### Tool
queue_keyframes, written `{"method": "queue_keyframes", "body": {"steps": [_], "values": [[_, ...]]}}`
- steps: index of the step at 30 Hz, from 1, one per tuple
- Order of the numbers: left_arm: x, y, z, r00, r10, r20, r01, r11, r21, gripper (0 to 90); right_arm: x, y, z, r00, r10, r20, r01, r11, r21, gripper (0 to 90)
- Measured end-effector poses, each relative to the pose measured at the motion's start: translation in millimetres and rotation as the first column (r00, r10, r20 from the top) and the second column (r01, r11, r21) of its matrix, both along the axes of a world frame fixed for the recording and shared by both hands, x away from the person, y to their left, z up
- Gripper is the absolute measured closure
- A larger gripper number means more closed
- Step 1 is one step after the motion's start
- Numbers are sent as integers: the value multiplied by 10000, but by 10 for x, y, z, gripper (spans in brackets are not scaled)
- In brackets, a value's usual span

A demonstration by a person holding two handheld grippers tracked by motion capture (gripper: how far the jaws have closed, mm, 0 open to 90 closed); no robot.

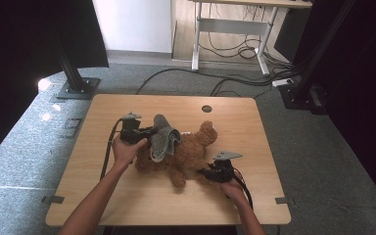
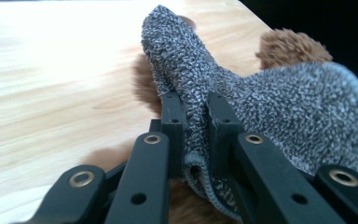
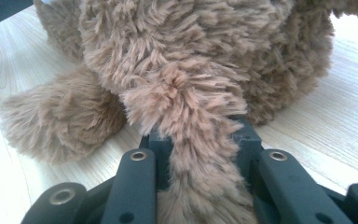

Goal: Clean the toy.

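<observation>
Grey carpet floor (image 1: 323, 142) with trailing black cables (image 1: 235, 81), white wall (image 1: 132, 24) behind, light-wood table (image 1: 166, 196), white-legged desk (image 1: 235, 29) beyond, black stands either side.

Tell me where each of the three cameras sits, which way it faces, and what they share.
High view: above the person's side, looking forward and down on the table; both forearms, left gripper and right gripper show.
Left gripper view: rides the left gripper, looking along jaws shut on the grey cloth.
Right gripper view: rides the right gripper, jaws clamping a limb of the teddy bear.
Shared: all three show the bear and the table.
</observation>
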State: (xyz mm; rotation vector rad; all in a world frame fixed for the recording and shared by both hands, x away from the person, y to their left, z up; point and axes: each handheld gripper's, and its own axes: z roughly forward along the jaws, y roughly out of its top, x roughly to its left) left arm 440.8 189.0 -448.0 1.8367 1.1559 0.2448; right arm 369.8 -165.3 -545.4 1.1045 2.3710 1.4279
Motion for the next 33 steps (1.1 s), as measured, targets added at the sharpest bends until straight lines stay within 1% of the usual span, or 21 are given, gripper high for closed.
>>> {"method": "queue_keyframes", "body": {"steps": [1, 2, 3, 4, 5, 6, 7, 8, 9, 10, 13, 16, 17, 24, 25, 28, 33], "values": [[0, 0, 0, 10000, 0, 0, 0, 10000, 0, 793, 0, 0, 0, 10000, 0, 0, 0, 10000, 0, 687], [-2, 49, 8, 10000, 76, -12, -76, 10000, 15, 793, 0, 0, 0, 10000, -7, -9, 7, 10000, 4, 687], [-14, 142, 5, 9996, 268, 15, -268, 9996, 0, 793, 0, 0, -1, 10000, -6, -22, 6, 10000, 22, 687], [-14, 142, 5, 9996, 268, 15, -268, 9996, 0, 793, 0, 0, -1, 10000, -6, -22, 6, 10000, 22, 687], [-33, 228, -11, 9990, 444, 26, -444, 9990, 56, 793, 1, -1, -1, 10000, -2, -24, 2, 10000, 19, 687], [-33, 228, -11, 9990, 444, 26, -444, 9990, 56, 793, 1, -1, -1, 10000, -2, -24, 2, 10000, 19, 687], [-42, 272, -21, 9986, 533, 19, -533, 9986, 58, 793, 1, -1, -1, 10000, 0, -26, 0, 10000, 21, 687], [-47, 313, -36, 9980, 639, -7, -639, 9980, 23, 793, 1, -1, -1, 10000, -4, -25, 4, 10000, 20, 687], [-52, 388, -70, 9972, 736, -121, -735, 9973, 30, 793, 2, 0, -1, 10000, -9, -28, 9, 10000, 23, 687], [-52, 388, -70, 9972, 736, -121, -735, 9973, 30, 793, 2, 0, -1, 10000, -9, -28, 9, 10000, 23, 687], [-60, 448, -144, 9962, 809, -321, -811, 9967, -33, 792, 0, 1, -1, 10000, -27, -21, 27, 10000, 23, 687], [-73, 418, -174, 9971, 709, -282, -708, 9975, 53, 792, -2, 3, -1, 10000, -69, -29, 69, 10000, 23, 686], [-82, 382, -192, 9975, 654, -260, -650, 9978, 159, 792, -3, 5, 0, 9999, -113, -36, 113, 9999, 34, 684], [-95, 326, -233, 9984, 554, -141, -551, 9983, 202, 793, -4, 4, 2, 9998, -169, -74, 169, 9998, 110, 669], [-99, 323, -248, 9983, 575, -108, -573, 9982, 168, 793, -3, 4, 6, 9998, -189, -18, 189, 9998, 109, 642], [-98, 331, -263, 9984, 570, -66, -569, 9983, 130, 792, -5, 12, 16, 9996, -261, 130, 260, 9997, 26, 603], [-94, 328, -271, 9984, 562, 33, -563, 9982, 198, 790, -9, 22, 75, 9979, -429, 475, 444, 9985, -319, 507]]}}
